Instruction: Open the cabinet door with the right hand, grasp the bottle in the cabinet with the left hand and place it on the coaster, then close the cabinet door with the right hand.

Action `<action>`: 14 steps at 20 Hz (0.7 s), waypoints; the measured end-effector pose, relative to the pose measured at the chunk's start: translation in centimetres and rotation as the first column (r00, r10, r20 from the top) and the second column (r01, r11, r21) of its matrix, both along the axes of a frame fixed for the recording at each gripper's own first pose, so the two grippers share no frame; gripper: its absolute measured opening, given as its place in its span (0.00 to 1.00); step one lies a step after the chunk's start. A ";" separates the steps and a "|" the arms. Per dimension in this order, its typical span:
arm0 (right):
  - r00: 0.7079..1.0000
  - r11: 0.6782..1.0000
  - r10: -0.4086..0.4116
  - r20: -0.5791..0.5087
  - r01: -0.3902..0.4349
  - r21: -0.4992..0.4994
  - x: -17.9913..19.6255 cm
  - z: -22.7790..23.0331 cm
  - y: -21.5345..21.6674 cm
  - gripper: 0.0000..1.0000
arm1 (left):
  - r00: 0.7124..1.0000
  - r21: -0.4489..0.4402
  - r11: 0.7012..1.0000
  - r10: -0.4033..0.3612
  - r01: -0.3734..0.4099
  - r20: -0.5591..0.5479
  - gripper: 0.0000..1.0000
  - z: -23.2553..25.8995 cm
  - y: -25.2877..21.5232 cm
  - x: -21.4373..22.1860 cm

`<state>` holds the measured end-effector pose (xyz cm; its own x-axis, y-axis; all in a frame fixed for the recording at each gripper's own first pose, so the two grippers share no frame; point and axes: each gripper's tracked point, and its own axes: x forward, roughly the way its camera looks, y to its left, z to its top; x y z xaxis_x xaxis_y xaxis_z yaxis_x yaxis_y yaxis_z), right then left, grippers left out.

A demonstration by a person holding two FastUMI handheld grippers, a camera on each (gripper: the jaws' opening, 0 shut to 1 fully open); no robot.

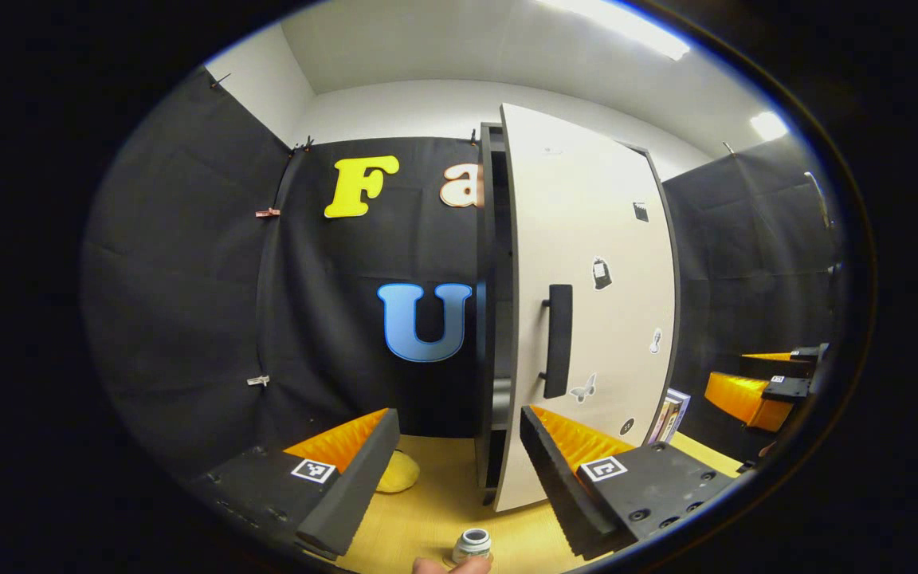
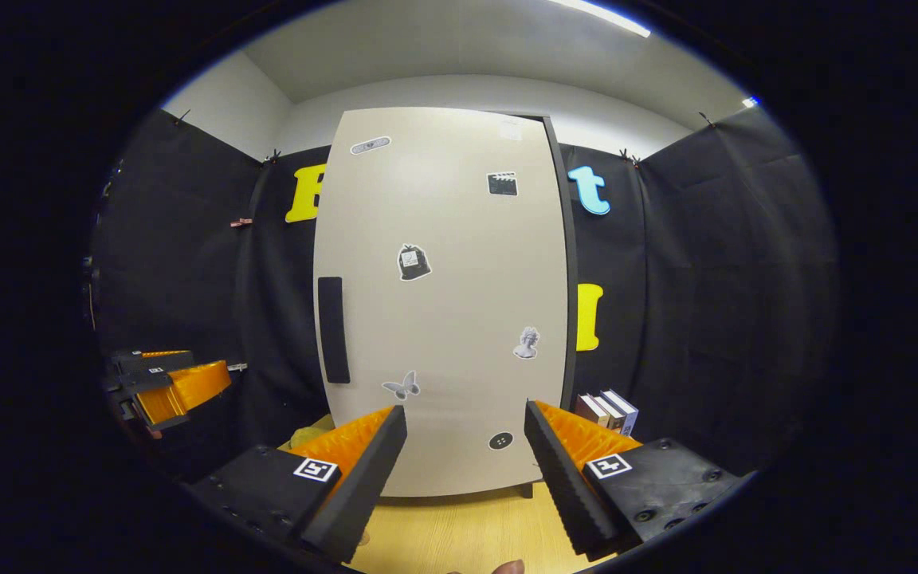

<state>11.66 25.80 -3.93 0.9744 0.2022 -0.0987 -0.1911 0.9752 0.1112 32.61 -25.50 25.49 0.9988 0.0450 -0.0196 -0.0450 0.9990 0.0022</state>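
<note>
While both claws gape empty, the pale stickered cabinet door point(image 2: 443, 303) has a dark handle point(image 2: 333, 329).

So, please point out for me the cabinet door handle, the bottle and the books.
Cabinet door handle point(image 1: 559, 340), left gripper view, middle of the bar.
Bottle point(image 1: 472, 545), left gripper view, its cap.
Books point(image 2: 607, 408), right gripper view, the spines.

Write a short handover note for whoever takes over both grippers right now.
Left gripper: open, empty.
Right gripper: open, empty, facing the cabinet door.
A small bottle stands on the table, out of the cabinet; I cannot make out a coaster under it.
The door looks shut or nearly so.
To do: check the bottle is on the coaster, then press the door fully shut.
</note>
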 end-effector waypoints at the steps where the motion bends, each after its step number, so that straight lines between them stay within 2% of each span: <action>1: 1.000 1.000 -0.003 -0.002 0.003 0.002 -0.1 0.0 -0.3 0.97 | 1.000 -0.001 1.000 -0.005 0.005 -0.003 0.95 0.1 -0.4 0.1; 5: 1.000 1.000 -0.013 0.026 0.014 -0.021 -0.1 0.5 -1.1 0.97 | 1.000 -0.010 1.000 -0.026 0.027 0.004 0.95 0.2 -1.8 0.3; 9: 1.000 1.000 -0.014 0.027 0.014 0.009 -0.2 0.8 -0.9 0.97 | 0.999 -0.008 0.999 -0.046 0.046 0.001 0.96 -0.1 -2.5 0.4; 14: 1.000 1.000 -0.011 0.004 0.011 -0.004 -0.2 0.2 -0.9 0.97 | 0.999 -0.004 0.999 -0.050 0.050 -0.007 0.96 -0.6 -2.7 0.1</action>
